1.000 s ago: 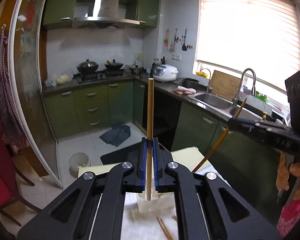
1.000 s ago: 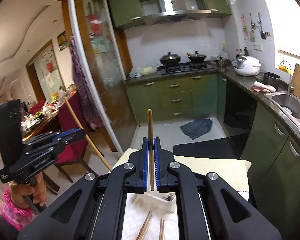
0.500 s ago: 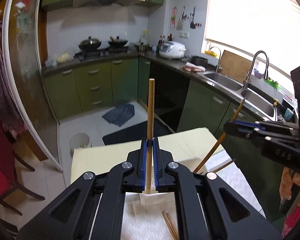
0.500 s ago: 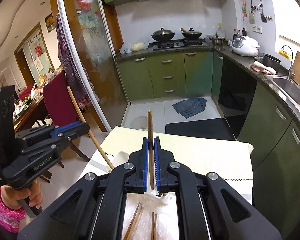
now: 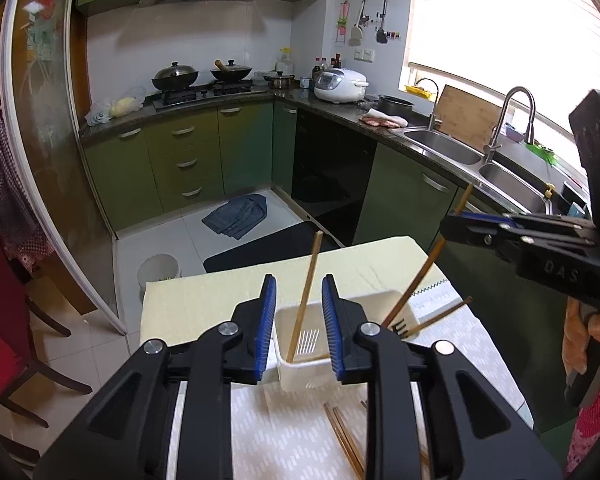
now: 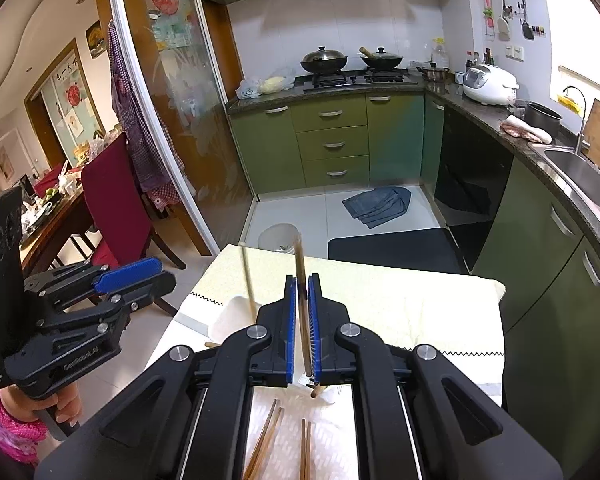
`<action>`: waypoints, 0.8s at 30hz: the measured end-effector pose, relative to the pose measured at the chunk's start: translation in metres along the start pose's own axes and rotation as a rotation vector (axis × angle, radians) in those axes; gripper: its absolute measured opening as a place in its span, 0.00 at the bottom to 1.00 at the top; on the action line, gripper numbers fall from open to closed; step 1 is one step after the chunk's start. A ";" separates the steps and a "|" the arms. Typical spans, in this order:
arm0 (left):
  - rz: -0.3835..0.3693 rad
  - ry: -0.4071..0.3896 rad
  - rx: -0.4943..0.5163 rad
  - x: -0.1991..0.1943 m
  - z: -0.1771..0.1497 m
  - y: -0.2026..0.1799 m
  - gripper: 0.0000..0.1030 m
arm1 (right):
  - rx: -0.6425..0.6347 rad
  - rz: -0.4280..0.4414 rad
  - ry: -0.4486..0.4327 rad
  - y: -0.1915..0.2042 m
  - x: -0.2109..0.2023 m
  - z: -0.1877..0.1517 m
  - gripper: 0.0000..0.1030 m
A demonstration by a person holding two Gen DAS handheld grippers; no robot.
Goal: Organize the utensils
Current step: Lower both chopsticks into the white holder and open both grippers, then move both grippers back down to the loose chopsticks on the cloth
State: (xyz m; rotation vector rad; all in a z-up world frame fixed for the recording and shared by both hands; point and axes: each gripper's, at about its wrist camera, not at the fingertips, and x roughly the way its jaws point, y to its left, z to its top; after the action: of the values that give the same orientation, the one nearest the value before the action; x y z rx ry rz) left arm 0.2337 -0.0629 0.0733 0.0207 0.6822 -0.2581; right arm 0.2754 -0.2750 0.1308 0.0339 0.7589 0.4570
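Left claw [image 5: 299, 320]: jaws apart, nothing between the pads. A pale chopstick [image 5: 305, 298] stands loose between them, leaning, with its lower end inside the white basket [image 5: 300, 376] that sits mid-bench on the patterned cloth [image 5: 284, 432]. I judge this one delivered.

Right claw [image 6: 302, 328]: jaws together, clamped on a dark chopstick [image 6: 300, 264], held near upright. In the left wrist view that stick slants down toward the basket's right end, where a black fork [image 5: 398, 326] shows at the rim. Whether its tip is already inside, I cannot tell.

More chopsticks [image 6: 269, 436] lie flat on the cloth toward the near edge of the bench, not yet sorted.

Step in hand, as I read it: dropping the right stick into the basket.
- Bring the tip well inside the rim before parting the jaws; a release on the rim would let it tip out onto the cloth.
- Keep it fairly steep so it settles against the basket wall.
- Lift the left claw straight up; the leaning stick is close to both pads and a sideways move could knock it over or shift the light basket.
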 end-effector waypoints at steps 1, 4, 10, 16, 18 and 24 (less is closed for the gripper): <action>-0.001 0.004 0.000 -0.002 -0.002 0.000 0.23 | -0.001 0.001 0.000 0.000 0.000 0.000 0.07; -0.014 0.028 0.002 -0.008 -0.013 -0.001 0.25 | -0.001 0.002 0.002 -0.001 -0.001 0.000 0.07; -0.029 0.083 0.000 -0.017 -0.040 -0.007 0.26 | 0.010 0.032 -0.029 -0.004 -0.021 -0.001 0.10; -0.047 0.292 -0.011 0.006 -0.105 -0.021 0.28 | -0.024 0.078 -0.109 -0.008 -0.087 -0.030 0.22; -0.061 0.401 -0.022 0.025 -0.132 -0.028 0.28 | -0.036 0.074 -0.117 -0.011 -0.105 -0.048 0.33; -0.031 0.610 -0.049 0.082 -0.183 -0.045 0.28 | -0.057 0.038 -0.049 -0.025 -0.127 -0.116 0.35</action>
State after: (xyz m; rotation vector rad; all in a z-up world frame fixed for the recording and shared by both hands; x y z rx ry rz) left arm 0.1704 -0.1061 -0.1175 0.0432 1.2958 -0.2657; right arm 0.1273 -0.3651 0.1247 0.0063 0.6979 0.5121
